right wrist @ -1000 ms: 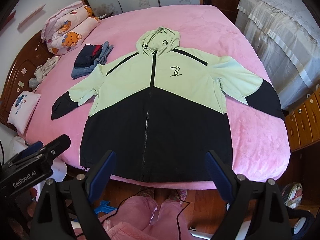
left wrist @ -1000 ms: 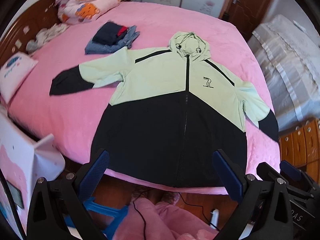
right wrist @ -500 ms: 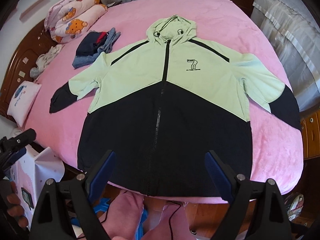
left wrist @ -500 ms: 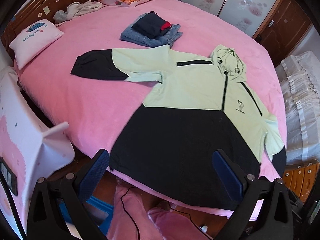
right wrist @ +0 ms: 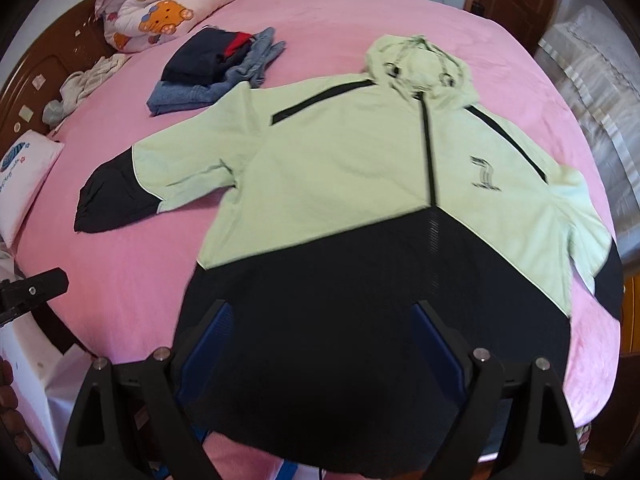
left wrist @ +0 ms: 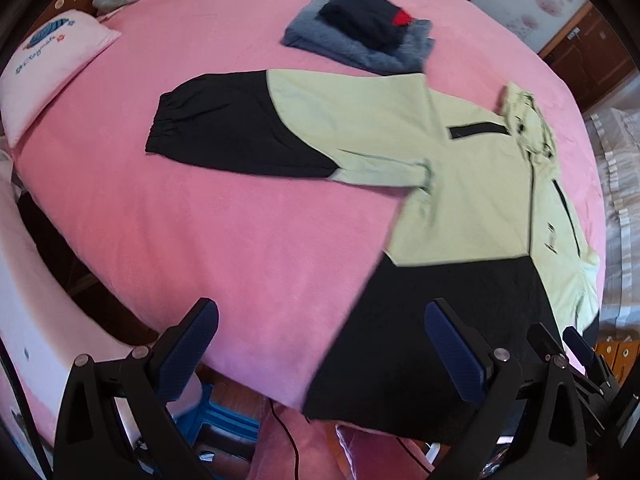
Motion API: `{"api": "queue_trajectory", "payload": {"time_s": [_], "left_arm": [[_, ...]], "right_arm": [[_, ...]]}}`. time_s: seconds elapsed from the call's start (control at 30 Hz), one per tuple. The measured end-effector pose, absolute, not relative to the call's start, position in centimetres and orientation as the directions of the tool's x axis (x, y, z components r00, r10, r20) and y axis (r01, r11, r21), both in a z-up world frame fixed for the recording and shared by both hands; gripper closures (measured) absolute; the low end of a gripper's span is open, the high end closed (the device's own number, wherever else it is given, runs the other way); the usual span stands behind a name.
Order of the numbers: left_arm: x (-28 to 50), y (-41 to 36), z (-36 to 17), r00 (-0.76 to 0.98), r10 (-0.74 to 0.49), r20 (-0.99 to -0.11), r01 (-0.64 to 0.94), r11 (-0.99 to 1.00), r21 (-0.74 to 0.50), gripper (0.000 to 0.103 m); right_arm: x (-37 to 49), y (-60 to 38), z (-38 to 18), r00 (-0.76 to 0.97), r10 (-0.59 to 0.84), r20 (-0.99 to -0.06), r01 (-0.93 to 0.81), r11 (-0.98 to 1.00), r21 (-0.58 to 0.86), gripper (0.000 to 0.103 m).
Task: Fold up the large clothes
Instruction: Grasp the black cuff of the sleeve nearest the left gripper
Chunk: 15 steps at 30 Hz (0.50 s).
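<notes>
a bed (left wrist: 208, 216) covered in pink plush fills both views, with a dark wooden headboard (right wrist: 44, 80) along its far left side. spread flat on it, front up and zipped, lies the hooded jacket (right wrist: 360, 184), pale green above and black below; its hem reaches the near edge of the bed and hangs slightly over it. the hood (right wrist: 420, 68) points toward the far side. the jacket's sleeve (left wrist: 256, 132) on the left of the views stretches out sideways over the pink cover, ending in a black cuff, while the other sleeve (right wrist: 592, 240) runs down toward the bed's right edge. a rolled quilt with bear prints (right wrist: 164, 12) sits at the far left corner. beyond the outstretched sleeve, just beside the jacket's shoulder, rests a stack of folded clothes (left wrist: 364, 36) (dark garment on top of blue denim). a white pillow (left wrist: 52, 68) lies near the left edge. the left gripper (left wrist: 320, 352) hangs over the near edge beside the jacket's left hem, its blue-padded fingers (left wrist: 188, 352) spread wide with nothing between them. the right gripper (right wrist: 320, 352) hovers over the black lower panel, fingers (right wrist: 440, 352) likewise apart and empty.
</notes>
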<state>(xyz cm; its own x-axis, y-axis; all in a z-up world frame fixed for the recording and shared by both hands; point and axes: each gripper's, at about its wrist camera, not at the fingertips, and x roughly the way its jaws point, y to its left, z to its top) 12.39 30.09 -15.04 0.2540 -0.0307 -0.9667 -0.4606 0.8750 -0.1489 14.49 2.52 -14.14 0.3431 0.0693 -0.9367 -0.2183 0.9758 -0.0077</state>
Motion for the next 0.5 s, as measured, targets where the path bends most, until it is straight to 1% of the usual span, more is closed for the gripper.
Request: {"api": "queue_trajectory", "payload": {"time_s": [0.2, 0.33, 0.5], "left_arm": [[15.9, 38.5, -21.2, 0.223, -0.054, -0.973, -0.58, 0.795, -0.177, 0.001], [17.8, 43.6, -25.2, 0.212, -0.023, -0.977, -0.661, 0.733, -0.161, 0.001], [19.7, 49.0, -28.9, 0.25, -0.037, -0.968, -0.737, 0.641, -0.215, 0.001]], "right_arm": [[17.2, 9.7, -17.1, 0.342, 0.052, -0.938, -0.254, 0.966, -0.039, 0.013], [18.0, 12.7, -19.3, 0.304, 0.046, -0.951, -0.265, 0.964, -0.038, 0.013], [18.5, 15.2, -21.5, 0.295, 0.044, -0.955, -0.295, 0.954, -0.047, 0.013]]}}
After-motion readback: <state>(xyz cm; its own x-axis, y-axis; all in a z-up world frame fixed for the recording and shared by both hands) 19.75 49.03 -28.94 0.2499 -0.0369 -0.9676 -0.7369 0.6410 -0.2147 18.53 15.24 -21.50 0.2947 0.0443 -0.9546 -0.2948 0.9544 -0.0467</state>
